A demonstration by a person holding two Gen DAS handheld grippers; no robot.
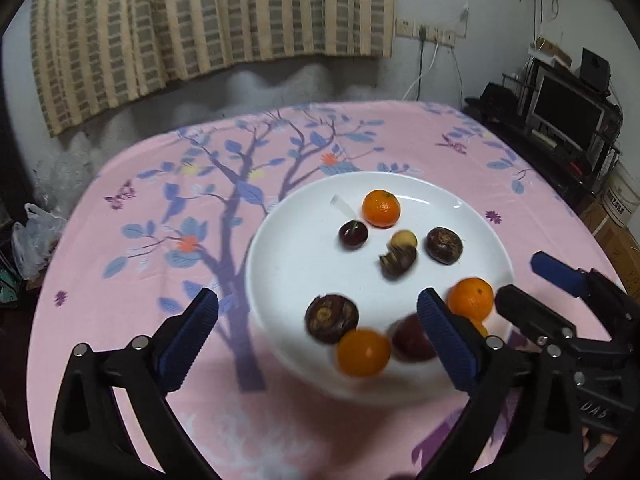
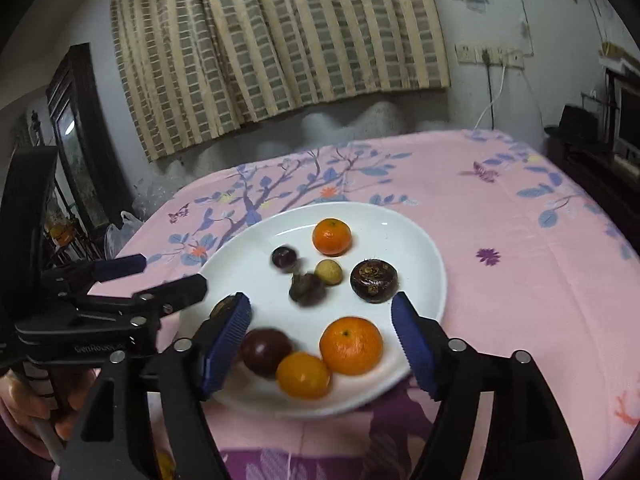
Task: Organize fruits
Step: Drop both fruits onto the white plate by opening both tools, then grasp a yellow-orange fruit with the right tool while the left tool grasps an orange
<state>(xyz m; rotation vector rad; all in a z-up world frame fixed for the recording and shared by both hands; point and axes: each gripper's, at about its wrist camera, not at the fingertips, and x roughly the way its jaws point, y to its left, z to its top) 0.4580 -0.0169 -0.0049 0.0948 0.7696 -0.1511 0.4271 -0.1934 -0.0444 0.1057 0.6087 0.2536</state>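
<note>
while both tongs hang open and empty over the plate [image 1: 280, 240] | left tongs [image 1: 318, 316], right tongs [image 2: 322, 316] | fruits all on plate on the table [image 1: 120, 320] | step: looks nearly done | next: maybe sort the oranges [image 2: 351, 345] apart, grip softly

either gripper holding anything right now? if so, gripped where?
Nothing held. Left gripper and right gripper both stand open over the white plate, pads clear of the fruit.
</note>
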